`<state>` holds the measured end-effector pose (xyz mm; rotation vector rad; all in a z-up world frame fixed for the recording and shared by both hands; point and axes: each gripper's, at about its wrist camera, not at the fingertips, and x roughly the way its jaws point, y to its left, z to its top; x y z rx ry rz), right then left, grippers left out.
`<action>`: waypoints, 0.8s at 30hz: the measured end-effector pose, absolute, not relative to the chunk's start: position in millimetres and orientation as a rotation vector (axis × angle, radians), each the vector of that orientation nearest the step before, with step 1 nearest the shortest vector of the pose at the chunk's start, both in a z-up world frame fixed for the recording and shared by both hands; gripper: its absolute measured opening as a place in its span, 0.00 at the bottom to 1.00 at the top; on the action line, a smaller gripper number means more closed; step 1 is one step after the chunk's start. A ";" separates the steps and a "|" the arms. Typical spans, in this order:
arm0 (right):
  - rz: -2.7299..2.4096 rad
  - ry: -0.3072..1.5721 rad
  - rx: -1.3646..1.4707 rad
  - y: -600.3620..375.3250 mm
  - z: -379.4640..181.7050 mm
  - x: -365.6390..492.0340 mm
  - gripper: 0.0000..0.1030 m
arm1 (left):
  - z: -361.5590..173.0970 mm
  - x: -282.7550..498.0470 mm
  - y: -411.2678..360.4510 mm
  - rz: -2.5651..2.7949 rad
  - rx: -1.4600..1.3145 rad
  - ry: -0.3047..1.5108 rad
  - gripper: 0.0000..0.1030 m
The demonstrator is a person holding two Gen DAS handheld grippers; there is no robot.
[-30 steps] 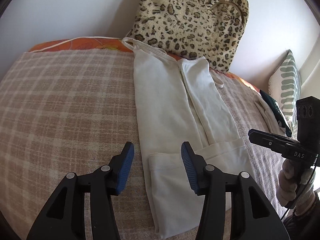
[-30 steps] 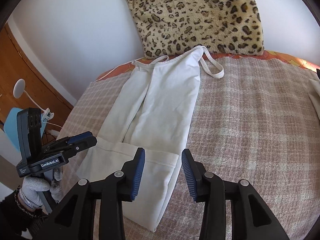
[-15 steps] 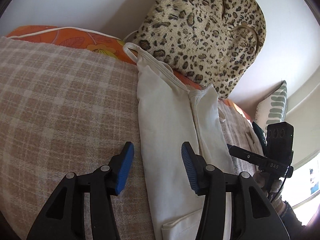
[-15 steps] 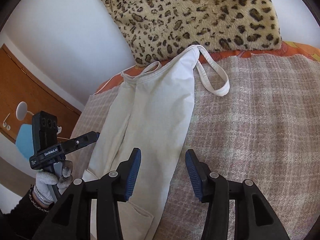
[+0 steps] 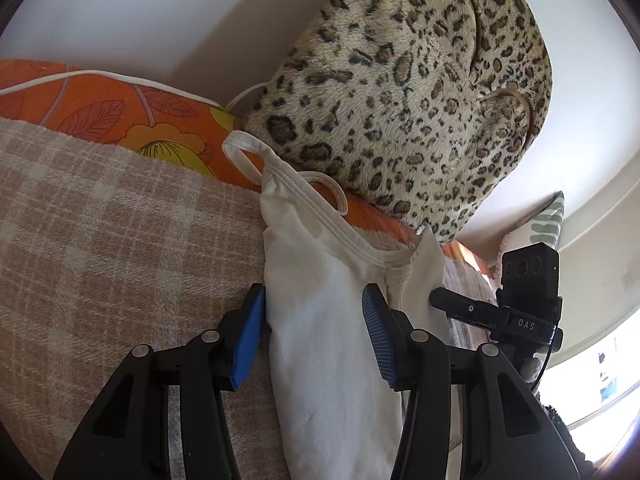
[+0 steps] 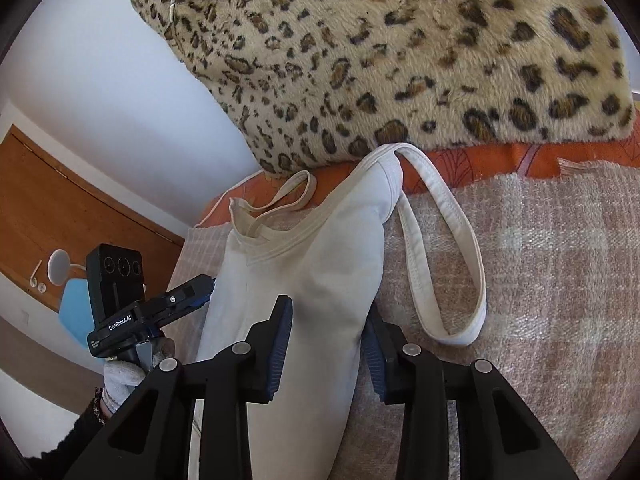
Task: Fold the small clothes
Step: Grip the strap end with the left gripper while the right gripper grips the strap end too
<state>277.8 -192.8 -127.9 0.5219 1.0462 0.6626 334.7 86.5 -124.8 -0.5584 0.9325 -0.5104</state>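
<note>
A cream strappy top [image 5: 324, 320] lies lengthwise on the checked blanket [image 5: 120, 248], folded in along its length, straps toward the headboard. My left gripper [image 5: 312, 336] is open, its jaws straddling the top's left edge just below the left strap [image 5: 248, 160]. My right gripper [image 6: 326, 344] is open, its jaws straddling the top's [image 6: 312, 288] right edge near the long right strap loop [image 6: 452, 264]. Each gripper shows in the other's view: the right one [image 5: 496, 312] and the left one [image 6: 160, 308].
A leopard-print cushion [image 5: 408, 92] leans on the wall right behind the straps, over an orange floral sheet [image 5: 120, 112]. A green-patterned pillow [image 5: 548, 220] sits at the far right. A wooden door [image 6: 60, 216] and a blue chair [image 6: 76, 312] are off the bed's left side.
Both grippers have moved up the garment from its hem end to the strap end and dropped low. Their open jaws now straddle the top's left and right edges.
</note>
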 end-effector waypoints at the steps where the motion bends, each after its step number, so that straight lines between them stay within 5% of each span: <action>1: 0.660 1.048 0.532 -195.1 -128.9 283.4 0.35 | -125.8 340.1 86.4 -0.509 -0.572 0.931 0.46; 5: 0.638 1.036 0.577 -204.4 -131.9 304.6 0.34 | -128.1 355.5 87.8 -0.505 -0.602 0.920 0.44; 7: 0.636 1.032 0.604 -208.8 -134.2 313.0 0.21 | -129.0 360.5 87.8 -0.506 -0.604 0.915 0.41; 12: 0.637 1.006 0.651 -218.1 -135.8 321.4 0.04 | -135.5 369.2 91.5 -0.493 -0.633 0.930 0.13; 15: 0.638 0.995 0.622 -219.7 -131.2 320.5 0.04 | -132.9 369.7 93.5 -0.491 -0.635 0.915 0.12; 18: 0.611 1.016 0.585 -217.1 -128.7 324.2 0.17 | -128.7 372.0 93.6 -0.471 -0.609 0.904 0.11; 24: 0.631 1.027 0.670 -231.1 -140.0 336.3 0.22 | -136.0 386.5 97.6 -0.456 -0.657 0.938 0.20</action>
